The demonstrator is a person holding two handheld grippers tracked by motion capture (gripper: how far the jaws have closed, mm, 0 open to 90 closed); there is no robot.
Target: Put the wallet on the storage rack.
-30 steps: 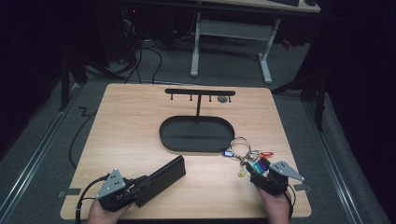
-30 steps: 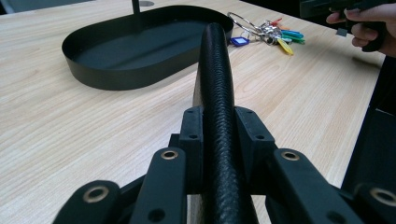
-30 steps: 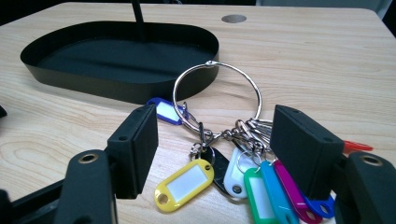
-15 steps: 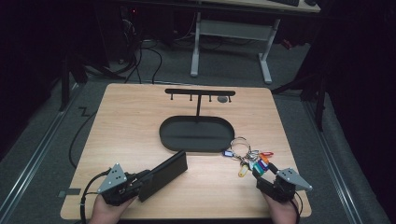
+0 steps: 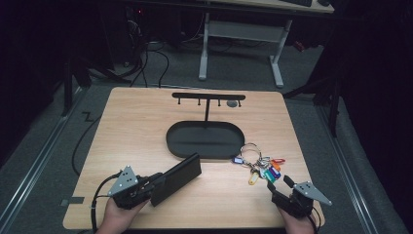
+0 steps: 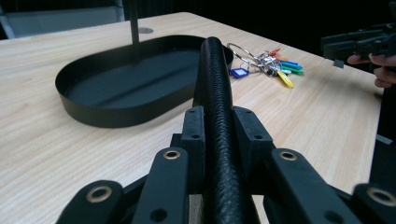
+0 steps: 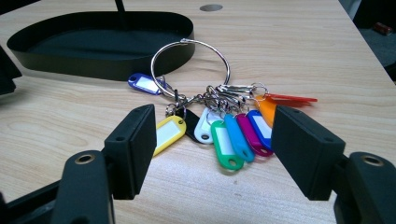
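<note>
Dark room. Grey floor (image 5: 311, 97) around light wooden bench (image 5: 141, 126). White-legged desk (image 5: 238, 34) behind far edge. Black cables (image 5: 146, 58) on floor.

On the worktop (image 5: 136, 126), the key bunch (image 5: 258, 165) lies just right of the tray (image 5: 204, 141); the wallet (image 5: 176, 178) sits before the tray's left end.

My left gripper (image 5: 155, 183) clamps a flat black textured wallet (image 5: 176, 178) on edge, pointing away ahead. A key ring (image 7: 191, 70) with coloured tags (image 7: 229, 135) lies flat just beyond my right gripper's (image 7: 215, 154) open jaws.
</note>
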